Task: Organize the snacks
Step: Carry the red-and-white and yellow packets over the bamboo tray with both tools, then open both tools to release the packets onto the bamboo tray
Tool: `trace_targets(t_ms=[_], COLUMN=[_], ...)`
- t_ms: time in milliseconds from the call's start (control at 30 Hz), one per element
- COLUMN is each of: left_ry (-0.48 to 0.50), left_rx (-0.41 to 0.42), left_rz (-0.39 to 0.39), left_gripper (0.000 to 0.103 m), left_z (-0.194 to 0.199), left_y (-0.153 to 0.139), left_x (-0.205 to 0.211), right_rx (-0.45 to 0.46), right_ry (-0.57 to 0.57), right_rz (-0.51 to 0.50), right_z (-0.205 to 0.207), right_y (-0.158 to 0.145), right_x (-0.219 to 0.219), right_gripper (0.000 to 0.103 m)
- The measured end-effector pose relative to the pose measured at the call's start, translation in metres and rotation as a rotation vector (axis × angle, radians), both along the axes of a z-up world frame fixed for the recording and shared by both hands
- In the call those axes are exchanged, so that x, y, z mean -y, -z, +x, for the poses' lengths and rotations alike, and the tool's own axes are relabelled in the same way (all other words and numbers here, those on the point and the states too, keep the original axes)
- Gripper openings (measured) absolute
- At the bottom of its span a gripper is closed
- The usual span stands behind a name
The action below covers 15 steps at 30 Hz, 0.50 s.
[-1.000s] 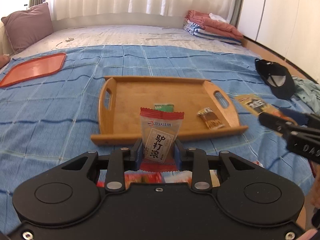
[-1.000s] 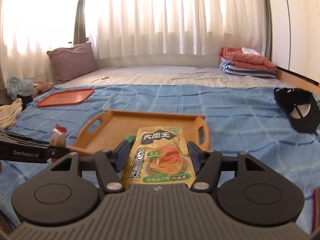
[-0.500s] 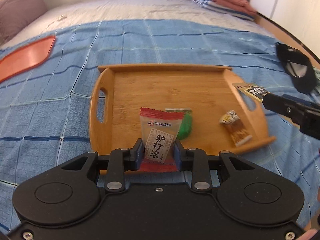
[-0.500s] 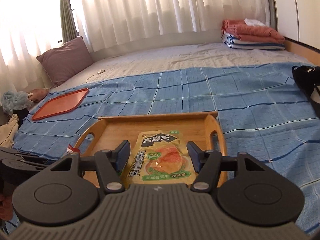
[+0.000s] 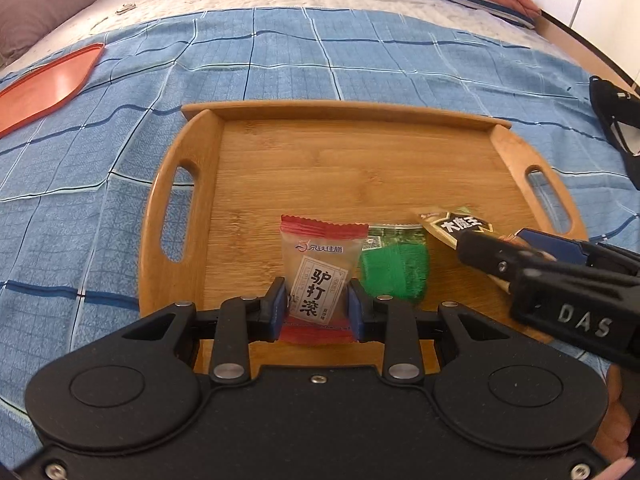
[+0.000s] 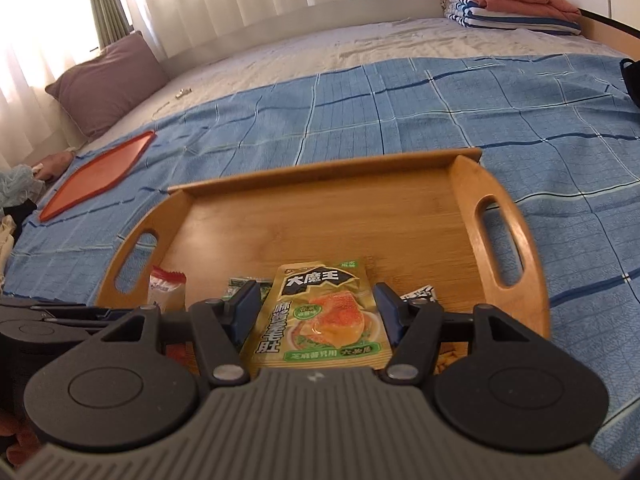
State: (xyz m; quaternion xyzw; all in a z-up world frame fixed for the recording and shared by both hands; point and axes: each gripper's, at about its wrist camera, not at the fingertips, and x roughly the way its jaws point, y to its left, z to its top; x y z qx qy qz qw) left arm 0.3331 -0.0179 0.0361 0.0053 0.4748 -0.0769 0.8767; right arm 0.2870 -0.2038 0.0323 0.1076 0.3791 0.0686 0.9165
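A wooden tray [image 5: 344, 152] with two handles lies on the blue checked blanket; it also shows in the right wrist view [image 6: 360, 216]. My left gripper [image 5: 318, 300] is shut on a clear snack packet with red ends [image 5: 318, 276], held over the tray's near edge. A green snack packet [image 5: 394, 264] lies in the tray just to its right. My right gripper [image 6: 316, 316] is shut on a gold-green pouch [image 6: 320, 320], held over the tray's near right part. That gripper [image 5: 560, 276] enters the left wrist view from the right.
A flat red tray [image 5: 44, 84] lies on the blanket at the far left. A black cap [image 5: 616, 120] lies at the right edge. Folded towels [image 6: 508, 12] are stacked at the bed's far right, and a purple pillow [image 6: 108, 80] at the far left.
Both grippers have moved forward and down over the wooden tray with their packets. The right gripper now covers the small brown snack that lay in the tray.
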Motion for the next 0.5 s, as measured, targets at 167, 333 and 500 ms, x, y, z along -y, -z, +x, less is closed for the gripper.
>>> trace_targets(t_ms=[167,333,500], left_ry=[-0.004,0.011,0.009], left_rx=[0.015,0.027,0.069], left_rz=[0.014,0.026,0.033], left_gripper=[0.030,0.031,0.051], left_z=[0.0048,0.0061,0.0029], left_y=[0.0052,0.0061,0.0001], left_x=[0.0001,0.0026,0.0046], right_rx=[-0.006,0.002,0.012], right_ry=[-0.008,-0.019,-0.027], right_rz=[-0.014,-0.024,-0.009], right_z=[0.0036,0.0050,0.0030], right_y=[0.0084,0.0111,0.0099], right_x=[-0.0043,-0.0042,-0.0014], right_gripper=[0.065,0.065,0.076])
